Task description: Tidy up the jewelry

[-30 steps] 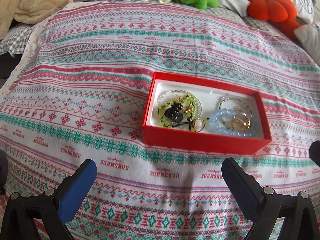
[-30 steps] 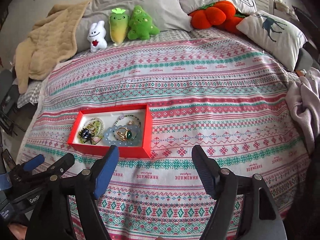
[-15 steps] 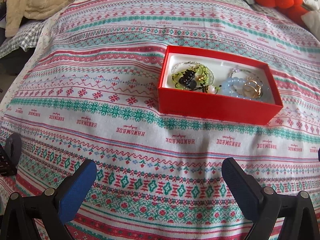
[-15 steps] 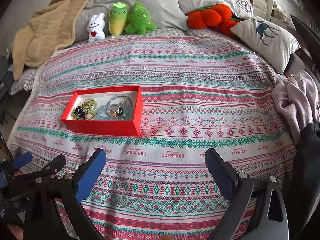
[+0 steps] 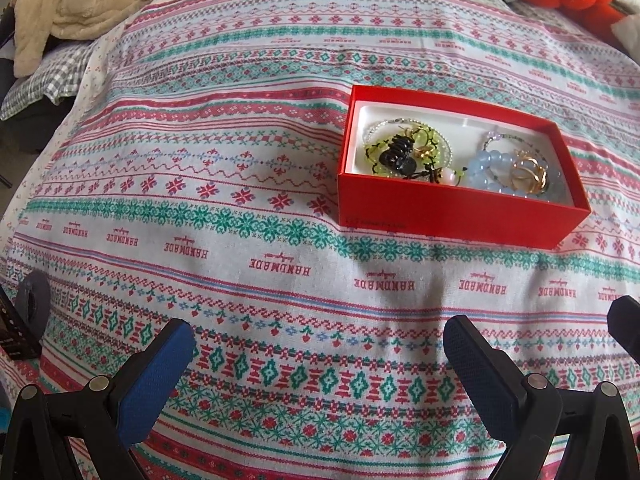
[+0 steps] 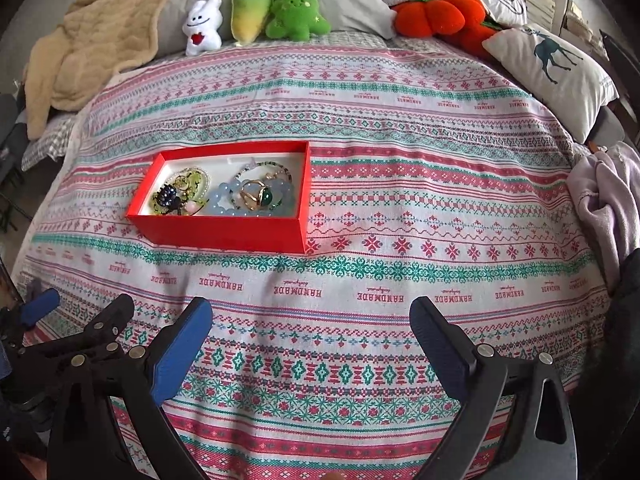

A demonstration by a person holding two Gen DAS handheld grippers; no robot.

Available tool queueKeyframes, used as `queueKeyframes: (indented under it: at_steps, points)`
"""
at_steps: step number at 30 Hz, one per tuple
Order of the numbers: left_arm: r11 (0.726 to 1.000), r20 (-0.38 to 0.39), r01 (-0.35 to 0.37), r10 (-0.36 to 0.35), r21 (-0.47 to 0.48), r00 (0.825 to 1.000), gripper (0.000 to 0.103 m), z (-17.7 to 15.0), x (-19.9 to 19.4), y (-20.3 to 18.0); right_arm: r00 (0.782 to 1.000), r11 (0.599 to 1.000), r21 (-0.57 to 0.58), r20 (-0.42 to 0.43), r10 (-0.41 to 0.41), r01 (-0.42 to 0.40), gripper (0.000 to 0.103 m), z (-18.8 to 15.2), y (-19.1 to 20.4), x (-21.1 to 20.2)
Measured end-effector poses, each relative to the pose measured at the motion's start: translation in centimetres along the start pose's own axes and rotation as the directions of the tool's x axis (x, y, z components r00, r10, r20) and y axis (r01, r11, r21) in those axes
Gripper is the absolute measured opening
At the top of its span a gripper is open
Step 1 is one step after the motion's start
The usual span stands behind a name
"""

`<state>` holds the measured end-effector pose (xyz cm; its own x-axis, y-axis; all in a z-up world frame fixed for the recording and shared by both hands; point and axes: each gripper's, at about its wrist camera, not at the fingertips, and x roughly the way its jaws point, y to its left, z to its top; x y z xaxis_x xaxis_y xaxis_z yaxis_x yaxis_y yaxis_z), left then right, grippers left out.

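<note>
Jewelry, beaded bracelets and gold rings (image 6: 256, 196), heaped inside open red cardboard box (image 5: 448, 220) on patterned bedspread (image 6: 400, 208). Left gripper (image 5: 320, 364) and right gripper (image 6: 312, 344): jaws spread wide, gripping nothing. Both poised low above bedspread, short of box.

The left gripper (image 5: 320, 354) hangs with jaws spread wide over the patterned blanket (image 5: 224, 208). Beyond its right finger (image 5: 476, 372) sits the red box (image 5: 452, 216) of tangled jewelry (image 5: 460, 158).
</note>
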<state>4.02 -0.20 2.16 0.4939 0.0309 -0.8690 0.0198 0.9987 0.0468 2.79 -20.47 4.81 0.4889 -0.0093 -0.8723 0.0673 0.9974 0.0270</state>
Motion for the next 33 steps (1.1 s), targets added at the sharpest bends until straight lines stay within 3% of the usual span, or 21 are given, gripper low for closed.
queueKeyframes:
  at_steps: [33]
  points:
    - [1.0, -0.001, 0.014, -0.014, 0.008, 1.0, 0.102, -0.13, -0.11, -0.14, 0.999, 1.0, 0.025, -0.046, 0.008, -0.007, 0.1, -0.21, 0.04, 1.1]
